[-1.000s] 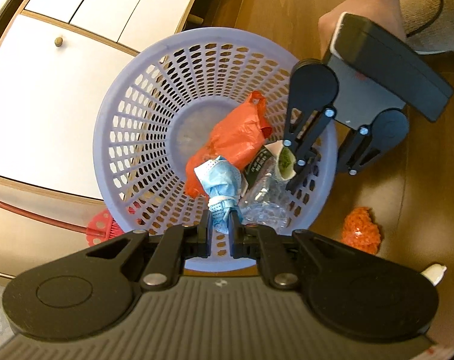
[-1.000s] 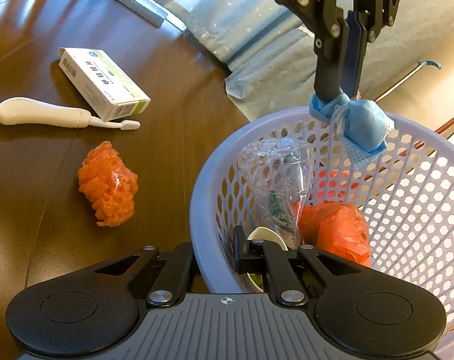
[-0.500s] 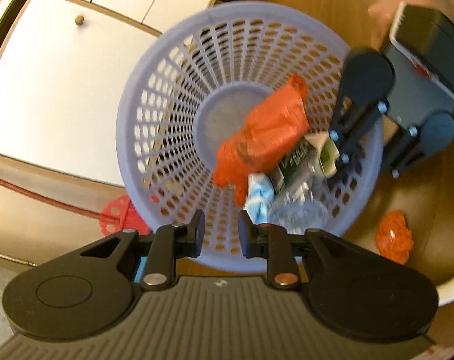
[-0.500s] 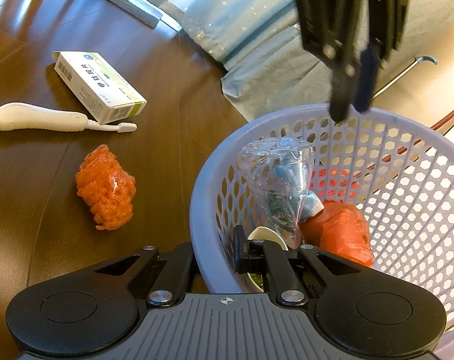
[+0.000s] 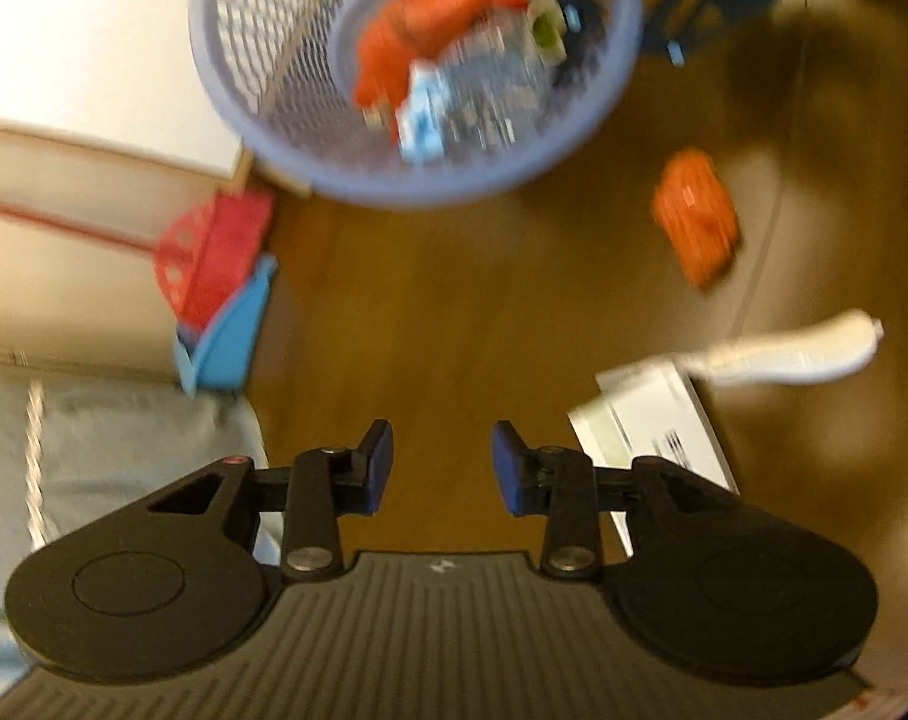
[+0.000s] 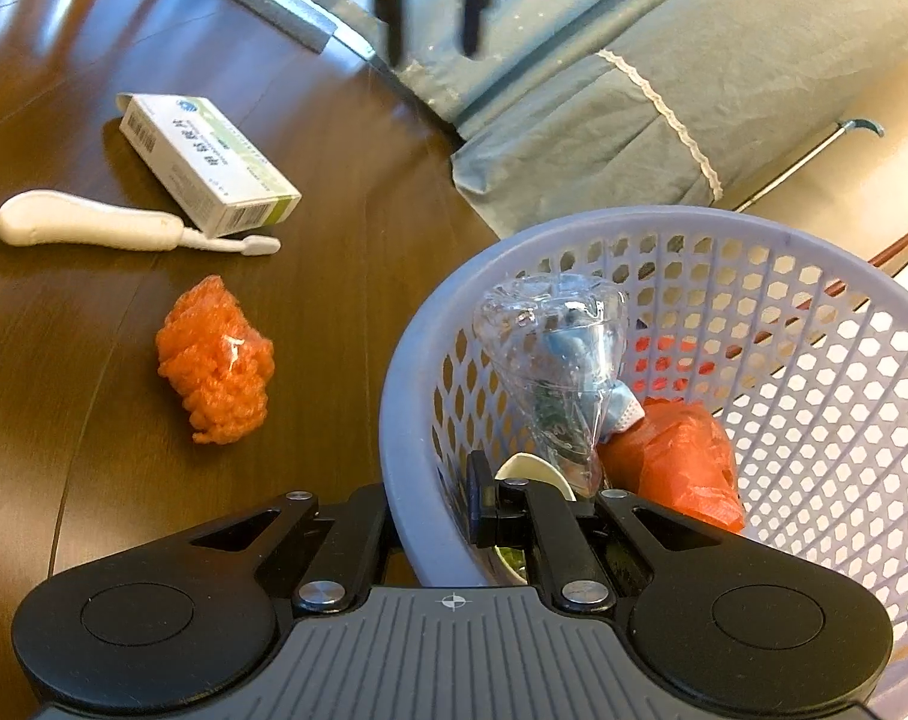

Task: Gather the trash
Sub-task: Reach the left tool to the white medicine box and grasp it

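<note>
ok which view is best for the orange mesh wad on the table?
Right wrist: the orange mesh wad is sharp and unobstructed there, lying clear of the basket. The left wrist view shows it too, but only as a motion-blurred patch.

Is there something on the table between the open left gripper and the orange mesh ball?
Nothing visible. Only bare wooden table lies between the open, empty left gripper and the orange mesh ball. The white box and toothbrush lie off to the side.

Mesh wad (image 6: 217, 360) left of basket (image 6: 406, 396) (box (image 6: 208, 165) behind toothbrush (image 6: 124, 231)).
</note>
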`<state>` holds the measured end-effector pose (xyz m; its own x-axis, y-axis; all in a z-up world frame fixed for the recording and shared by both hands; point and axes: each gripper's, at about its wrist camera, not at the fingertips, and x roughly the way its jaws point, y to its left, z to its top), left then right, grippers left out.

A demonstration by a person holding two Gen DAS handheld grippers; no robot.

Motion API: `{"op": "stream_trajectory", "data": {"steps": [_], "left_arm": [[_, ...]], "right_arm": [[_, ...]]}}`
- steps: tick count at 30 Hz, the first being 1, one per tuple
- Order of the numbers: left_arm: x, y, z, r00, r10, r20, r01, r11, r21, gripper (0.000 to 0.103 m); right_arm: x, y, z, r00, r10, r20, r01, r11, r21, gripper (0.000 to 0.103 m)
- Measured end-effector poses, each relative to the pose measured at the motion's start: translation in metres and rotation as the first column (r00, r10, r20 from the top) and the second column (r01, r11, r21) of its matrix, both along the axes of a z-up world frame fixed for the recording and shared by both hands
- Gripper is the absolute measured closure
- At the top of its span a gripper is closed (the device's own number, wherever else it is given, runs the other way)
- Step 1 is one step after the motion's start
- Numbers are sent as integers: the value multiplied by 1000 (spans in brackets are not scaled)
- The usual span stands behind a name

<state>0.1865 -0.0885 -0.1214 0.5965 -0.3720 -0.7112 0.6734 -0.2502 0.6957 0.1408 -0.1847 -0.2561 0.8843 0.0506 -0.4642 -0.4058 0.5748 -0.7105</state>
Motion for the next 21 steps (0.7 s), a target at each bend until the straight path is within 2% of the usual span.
{"op": "stream_trajectory", "data": {"steps": [4,14,19,21], "left_arm": [[-1,26,-17,998,57,-30,-56,998,21,70],[-5,33,-40,986,133,-104,-133,991,13,70],[-15,34,-49,980,145,-133,-144,989,21,66],[-17,34,-53,978,152,-144,-150,988,26,60]], "right_arm": [[-3,-6,-2,1000,-2,-5,2,1000,-19,99],[-15,-21,1,1000,-30,-2,30,998,-48,100],[-25,-32,2,998,-62,-8,61,996,-60,100],[-29,-37,3,997,-77,-11,76,995,-68,101]]}}
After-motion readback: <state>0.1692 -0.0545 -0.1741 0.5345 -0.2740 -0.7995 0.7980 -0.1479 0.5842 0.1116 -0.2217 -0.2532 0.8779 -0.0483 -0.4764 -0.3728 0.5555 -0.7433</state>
